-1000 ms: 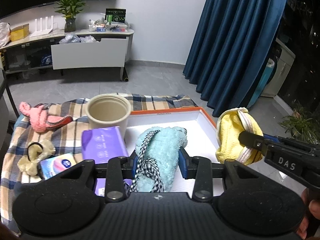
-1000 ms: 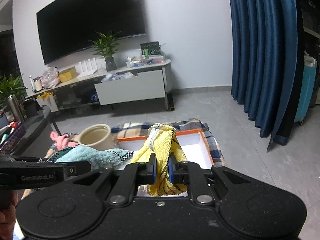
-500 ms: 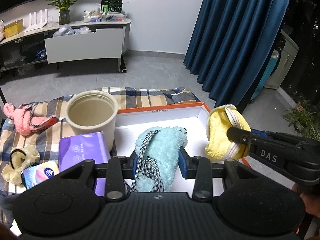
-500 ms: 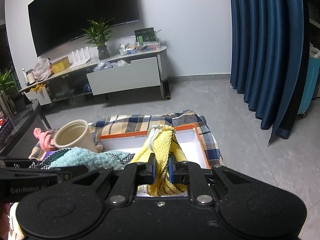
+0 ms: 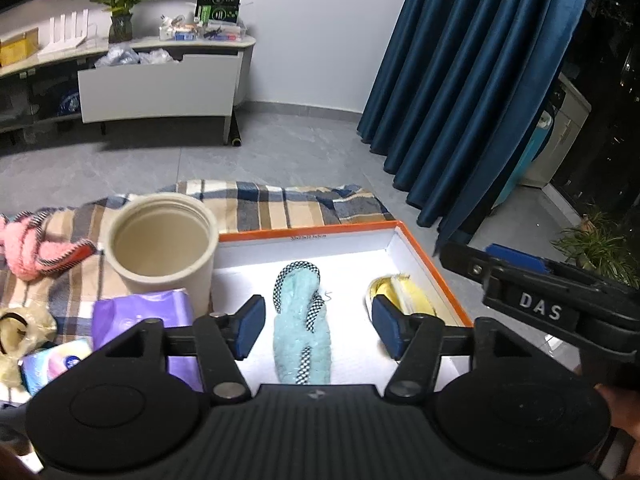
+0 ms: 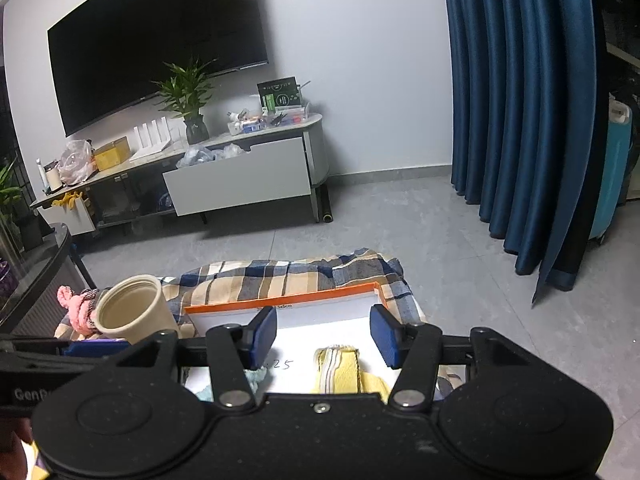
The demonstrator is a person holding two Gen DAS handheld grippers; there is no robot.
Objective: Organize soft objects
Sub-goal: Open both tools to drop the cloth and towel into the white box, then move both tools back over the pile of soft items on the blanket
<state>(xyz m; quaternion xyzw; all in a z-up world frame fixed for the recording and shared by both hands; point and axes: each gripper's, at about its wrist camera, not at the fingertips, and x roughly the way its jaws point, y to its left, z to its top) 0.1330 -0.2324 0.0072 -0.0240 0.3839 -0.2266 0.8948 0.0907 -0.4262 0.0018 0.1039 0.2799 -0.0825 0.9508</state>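
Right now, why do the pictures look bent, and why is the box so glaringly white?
Both views come through fisheye lenses, so the curtain and TV bow in the right view. In the left view, the white box floor is overexposed around the blue slipper, while the room behind stays dim.

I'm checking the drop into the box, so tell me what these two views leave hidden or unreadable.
- Yellow item: right wrist view, near end behind the gripper body; left wrist view, partly behind a pad.
- Teal item: right wrist view shows only a scrap behind the left finger.
- Box: near wall hidden by both gripper bodies.
- Writing on the box floor: right wrist view, partly covered.
- Left gripper and right gripper: jaws opening, pads clear of both items.
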